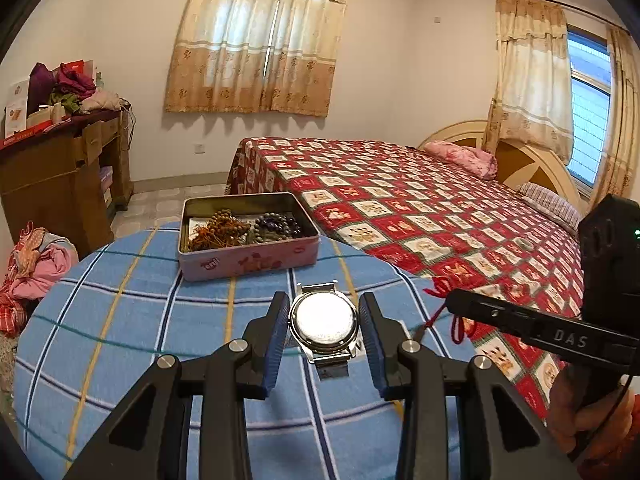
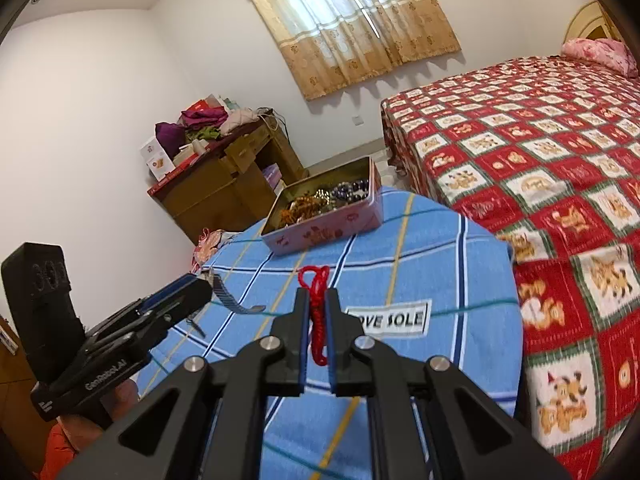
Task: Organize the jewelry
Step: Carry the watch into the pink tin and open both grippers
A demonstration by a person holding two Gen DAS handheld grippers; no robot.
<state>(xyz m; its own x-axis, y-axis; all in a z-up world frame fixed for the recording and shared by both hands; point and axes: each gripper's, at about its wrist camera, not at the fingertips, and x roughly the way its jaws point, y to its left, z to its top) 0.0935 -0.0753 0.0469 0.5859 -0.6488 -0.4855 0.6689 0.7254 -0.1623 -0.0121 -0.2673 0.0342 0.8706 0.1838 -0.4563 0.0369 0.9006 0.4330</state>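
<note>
While the left gripper pinches a silver wristwatch by the sides of its case above the blue plaid cloth, the open pink tin sits beyond it on that cloth, holding orange-brown beads at left and dark purple beads at right. Further right, the right gripper, pressed together, clamps a red cord beside the red patterned bed.

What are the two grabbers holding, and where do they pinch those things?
The left gripper clamps a silver watch by the sides of its round case. The right gripper pinches a red cord along its knotted middle.
</note>
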